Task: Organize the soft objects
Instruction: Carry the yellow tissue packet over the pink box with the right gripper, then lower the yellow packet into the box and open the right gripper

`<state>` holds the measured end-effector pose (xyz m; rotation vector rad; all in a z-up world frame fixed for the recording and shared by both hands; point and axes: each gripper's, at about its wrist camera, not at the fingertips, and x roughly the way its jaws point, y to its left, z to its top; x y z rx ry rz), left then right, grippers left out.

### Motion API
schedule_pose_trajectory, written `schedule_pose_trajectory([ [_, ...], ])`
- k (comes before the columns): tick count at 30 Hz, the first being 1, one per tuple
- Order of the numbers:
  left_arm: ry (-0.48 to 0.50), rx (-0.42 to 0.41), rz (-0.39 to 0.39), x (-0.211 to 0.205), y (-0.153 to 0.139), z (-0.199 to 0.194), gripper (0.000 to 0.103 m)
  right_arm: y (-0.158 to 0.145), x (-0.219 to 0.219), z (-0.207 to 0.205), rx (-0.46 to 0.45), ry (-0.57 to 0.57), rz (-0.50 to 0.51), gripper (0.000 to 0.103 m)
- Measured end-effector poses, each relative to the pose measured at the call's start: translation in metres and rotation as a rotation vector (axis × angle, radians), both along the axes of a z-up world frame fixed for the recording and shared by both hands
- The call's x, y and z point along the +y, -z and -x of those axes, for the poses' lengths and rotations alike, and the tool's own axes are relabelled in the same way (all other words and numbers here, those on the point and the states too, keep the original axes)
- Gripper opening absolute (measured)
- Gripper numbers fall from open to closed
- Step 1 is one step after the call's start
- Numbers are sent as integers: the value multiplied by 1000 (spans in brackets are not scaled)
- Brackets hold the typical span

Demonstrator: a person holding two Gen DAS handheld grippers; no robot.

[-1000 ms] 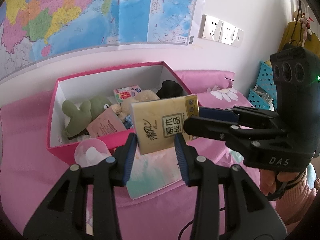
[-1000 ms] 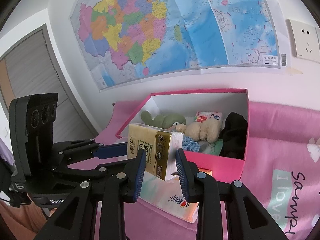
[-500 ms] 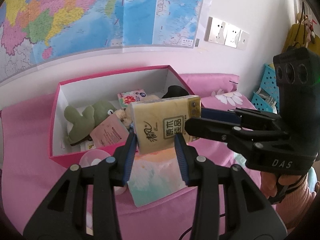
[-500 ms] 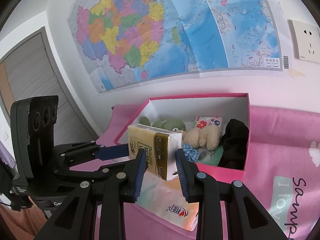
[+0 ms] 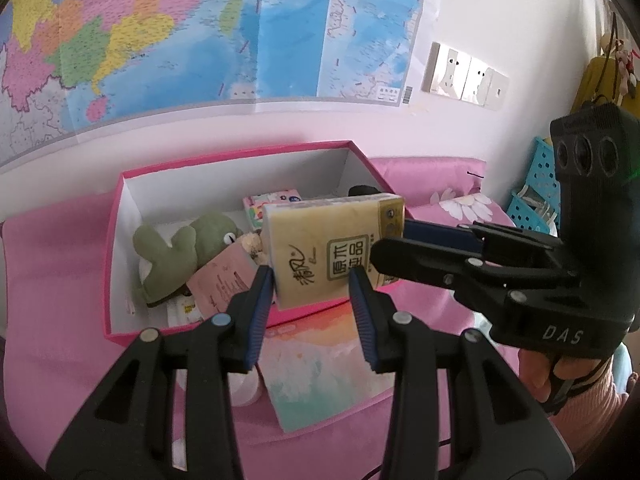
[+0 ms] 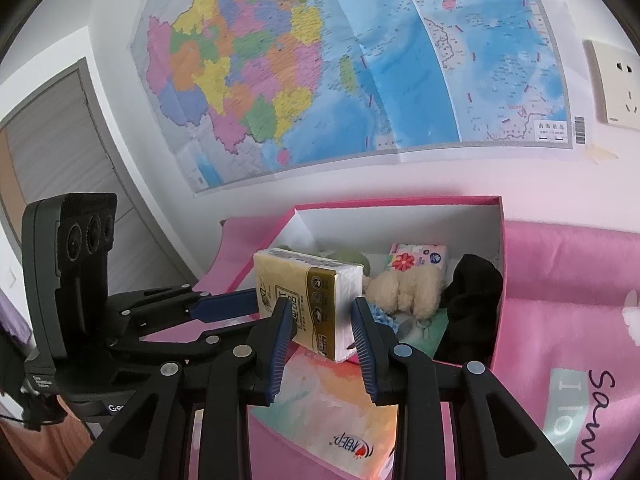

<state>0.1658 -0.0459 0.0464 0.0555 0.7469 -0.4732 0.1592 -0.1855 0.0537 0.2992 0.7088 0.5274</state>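
A yellow plastic-wrapped pack of tissues [image 5: 334, 254] hangs above the near wall of the open pink cardboard box [image 5: 116, 240], just short of its hollow, pinched at once by both tools. My left gripper [image 5: 312, 296] clamps its lower edge; my right gripper [image 6: 320, 322] clamps its white end. To land it well, I judge, I should carry it forward over the green plush toy [image 5: 180, 252] and cream plush toy [image 6: 404, 292], into free space, easing one grip off before the other. Both tools slant downward toward the box, meeting crosswise, over a pastel soft pack [image 5: 324, 376] on the pink bedspread [image 5: 52, 320].
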Motion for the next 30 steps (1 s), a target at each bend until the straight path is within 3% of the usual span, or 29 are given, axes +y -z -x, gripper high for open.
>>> schedule_pose_trajectory([
  [30,-17,26,0,0,2,-36,41,6,0,-27,35,22,-8,32],
])
